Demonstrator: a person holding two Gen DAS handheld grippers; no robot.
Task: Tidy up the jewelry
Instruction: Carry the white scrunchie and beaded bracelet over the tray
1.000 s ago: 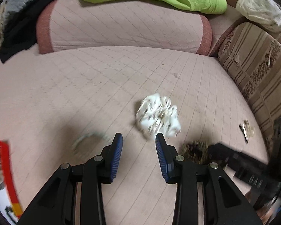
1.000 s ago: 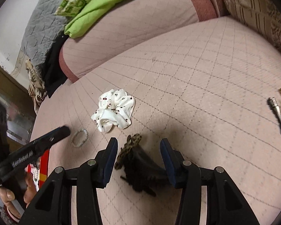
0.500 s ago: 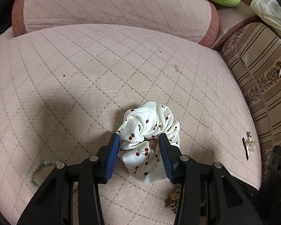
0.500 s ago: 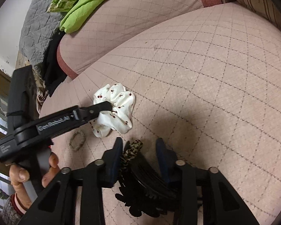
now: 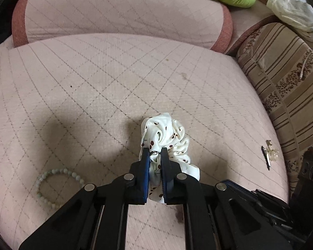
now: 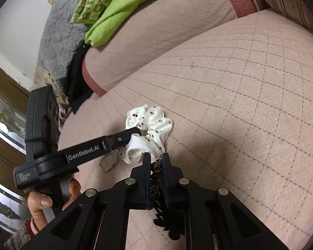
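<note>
Since a second ago both tongs are closing: left tongs (image 5: 155, 154) now pinch the white spotted scrunchie (image 5: 169, 137) on the pink sofa cushion (image 5: 94, 87), right tongs (image 6: 155, 158) pinch the dark leopard-print hair clip (image 6: 156, 175). Just left lies a bead bracelet (image 5: 58, 185).

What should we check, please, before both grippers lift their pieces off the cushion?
1. Left gripper closing on the scrunchie, fabric pinched between the pads: ok.
2. Right gripper closing on the leopard clip, clip between the pads: ok.
3. Clip held securely: cannot tell; only its patterned edge shows between the pads.
4. Bracelet apart from the scrunchie, so not dragged along: ok.
5. Hairpin lies well away from both grippers: ok.
6. Place to put the pieces: cannot tell, none in view.
</note>
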